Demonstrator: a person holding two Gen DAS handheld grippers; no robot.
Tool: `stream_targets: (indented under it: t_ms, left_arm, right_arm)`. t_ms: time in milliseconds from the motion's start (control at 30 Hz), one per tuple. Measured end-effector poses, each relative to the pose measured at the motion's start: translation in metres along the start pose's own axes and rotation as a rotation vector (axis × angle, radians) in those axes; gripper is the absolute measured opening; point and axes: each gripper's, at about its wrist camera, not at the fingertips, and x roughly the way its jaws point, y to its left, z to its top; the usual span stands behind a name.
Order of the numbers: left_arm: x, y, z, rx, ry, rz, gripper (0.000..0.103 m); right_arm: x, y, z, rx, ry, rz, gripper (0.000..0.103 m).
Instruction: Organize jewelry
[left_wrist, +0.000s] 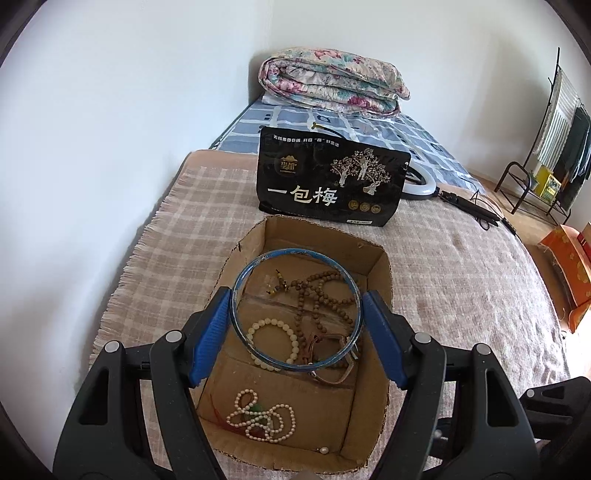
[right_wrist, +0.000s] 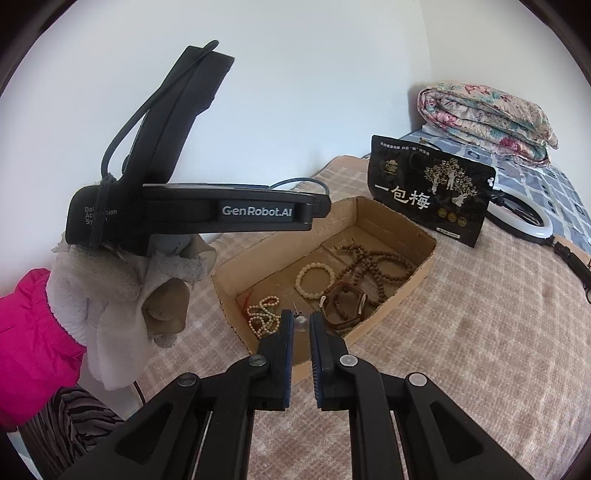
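Above the cardboard box (left_wrist: 380, 280), a blue bangle (left_wrist: 295, 310) is being held across its width by the left gripper (left_wrist: 295, 314), with one blue pad (left_wrist: 210, 332) pressing at the ring's 9 o'clock edge and the other at its 3 o'clock edge, so the jaws are standing wide. Inside the box, a brown bead necklace (left_wrist: 321, 295) is being seen through the ring toward 1 o'clock, a cream bead bracelet (left_wrist: 273, 343) toward 7 o'clock, and a brown watch (left_wrist: 332, 369) at 5 o'clock just past the ring's rim. A pearl strand (left_wrist: 262, 421) is lying at the box's 6 o'clock end. A black snack bag (left_wrist: 332, 177) is standing upright just beyond the box at 12 o'clock, on the checked blanket (left_wrist: 461, 277).

In the right wrist view, the right gripper (right_wrist: 301, 325) is being kept nearly closed on a small pearl stud earring (right_wrist: 301, 322), pinched between the fingertips over the box's near end. The left gripper's black body, held by a white gloved hand (right_wrist: 122, 295), is being shown at 10 o'clock. A ring light (right_wrist: 532, 218) is lying at 3 o'clock beyond the bag.
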Motion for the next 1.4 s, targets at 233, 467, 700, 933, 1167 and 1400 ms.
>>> stream_targets:
  t_ms: [233, 467, 700, 933, 1167, 1400]
  left_arm:
    - [0.009, 0.005, 0.004, -0.03, 0.015, -0.005, 0.073]
    - [0.013, 0.004, 0.005, -0.031, 0.018, 0.001, 0.073]
    - [0.017, 0.005, 0.006, -0.033, 0.015, 0.015, 0.073]
    - [0.015, 0.006, 0.008, -0.029, 0.014, 0.03, 0.081]
    - [0.01, 0.004, 0.007, -0.02, 0.002, 0.033, 0.082]
    - [0.008, 0.002, 0.007, -0.018, -0.001, 0.036, 0.083]
  right_arm:
    - [0.028, 0.007, 0.002, -0.007, 0.036, 0.021, 0.007]
    - [0.039, 0.009, 0.004, -0.021, 0.047, 0.019, 0.007]
    - [0.039, 0.009, 0.005, -0.026, 0.033, 0.003, 0.033]
    - [0.034, 0.014, 0.004, -0.049, 0.008, -0.036, 0.078]
    - [0.03, 0.009, 0.002, -0.043, 0.004, -0.06, 0.092]
    - [0.023, 0.005, 0.002, -0.027, -0.003, -0.068, 0.092]
